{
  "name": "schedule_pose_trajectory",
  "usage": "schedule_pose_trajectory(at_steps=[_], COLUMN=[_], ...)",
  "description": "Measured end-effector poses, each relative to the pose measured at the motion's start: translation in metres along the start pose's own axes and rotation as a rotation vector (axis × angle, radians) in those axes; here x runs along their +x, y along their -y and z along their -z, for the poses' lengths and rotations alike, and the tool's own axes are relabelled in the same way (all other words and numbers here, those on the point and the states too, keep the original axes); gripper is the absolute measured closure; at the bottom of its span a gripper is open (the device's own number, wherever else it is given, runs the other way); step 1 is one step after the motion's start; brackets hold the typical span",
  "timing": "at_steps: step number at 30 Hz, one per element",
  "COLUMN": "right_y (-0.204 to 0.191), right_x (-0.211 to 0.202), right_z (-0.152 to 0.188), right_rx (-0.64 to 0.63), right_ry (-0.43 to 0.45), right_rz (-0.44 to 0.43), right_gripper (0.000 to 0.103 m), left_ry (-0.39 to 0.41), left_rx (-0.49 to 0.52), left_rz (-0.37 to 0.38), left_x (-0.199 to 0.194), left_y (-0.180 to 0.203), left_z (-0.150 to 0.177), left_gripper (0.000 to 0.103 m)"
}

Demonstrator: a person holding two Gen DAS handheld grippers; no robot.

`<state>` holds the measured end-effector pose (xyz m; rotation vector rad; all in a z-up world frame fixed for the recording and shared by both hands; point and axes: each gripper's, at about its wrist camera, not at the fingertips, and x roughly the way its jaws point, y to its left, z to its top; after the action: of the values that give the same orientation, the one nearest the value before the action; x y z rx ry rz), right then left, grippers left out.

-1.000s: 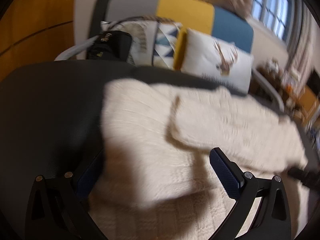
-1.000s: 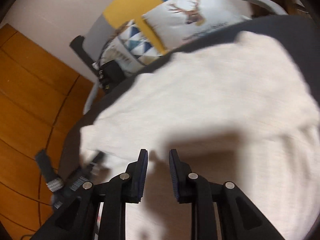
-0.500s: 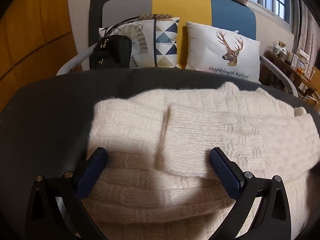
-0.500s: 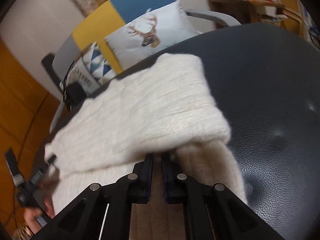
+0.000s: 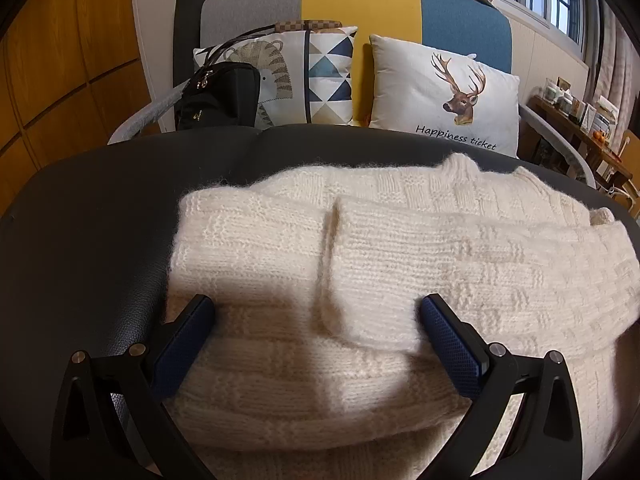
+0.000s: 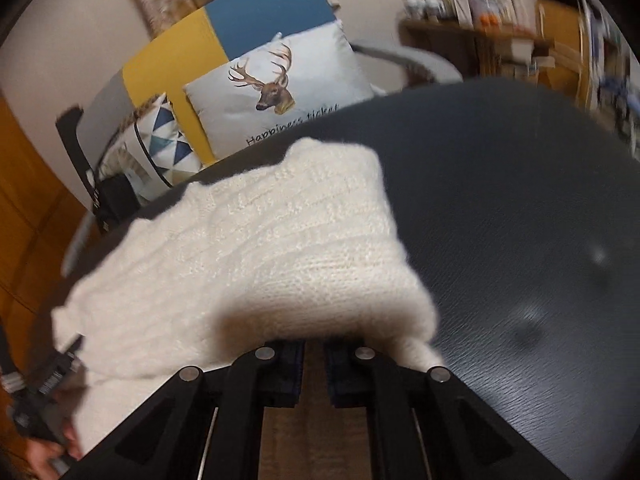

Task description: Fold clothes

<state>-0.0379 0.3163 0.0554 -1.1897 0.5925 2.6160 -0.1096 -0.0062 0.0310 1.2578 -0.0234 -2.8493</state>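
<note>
A cream knitted sweater (image 5: 400,256) lies on a black leather surface (image 5: 88,240), with a sleeve folded across its body. My left gripper (image 5: 316,312) is open, its blue-padded fingers (image 5: 448,340) resting wide apart over the sweater's near left part, holding nothing. In the right wrist view the sweater (image 6: 248,256) has its right edge lifted and folded over. My right gripper (image 6: 312,364) has its jaws nearly together under that lifted fold, which hides the fingertips. The left gripper also shows at the lower left of the right wrist view (image 6: 44,384).
Behind the black surface stands a grey, yellow and blue sofa (image 5: 360,4) with a deer cushion (image 5: 444,92), a patterned cushion (image 5: 320,76) and a black handbag (image 5: 220,96). Wooden panels (image 5: 60,60) are on the left, a cluttered shelf (image 5: 580,112) on the right.
The left gripper settled low over the sweater's left part and steadied, staying open. The right gripper closed on the sweater's right edge and lifted it toward the left.
</note>
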Motion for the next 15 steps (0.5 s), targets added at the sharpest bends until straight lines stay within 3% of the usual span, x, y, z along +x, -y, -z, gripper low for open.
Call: schedule_pose_trajectory(at_steps=[9,15], right_y=[-0.007,-0.0098], right_x=[-0.0065,-0.0105], right_z=[0.0001,-0.0014], right_rx=[-0.066,-0.084], right_ry=[0.04,0.062], right_rz=[0.077,0.111], right_gripper=[0.096,0.096], left_ry=[0.035,0.019], left_rx=[0.035,0.024], left_rz=[-0.05,-0.032], left_x=[-0.0041,-0.0011], left_y=[0.0063,0.0033], left_z=[0.002,0.0008], left_gripper=[0.0,0.0])
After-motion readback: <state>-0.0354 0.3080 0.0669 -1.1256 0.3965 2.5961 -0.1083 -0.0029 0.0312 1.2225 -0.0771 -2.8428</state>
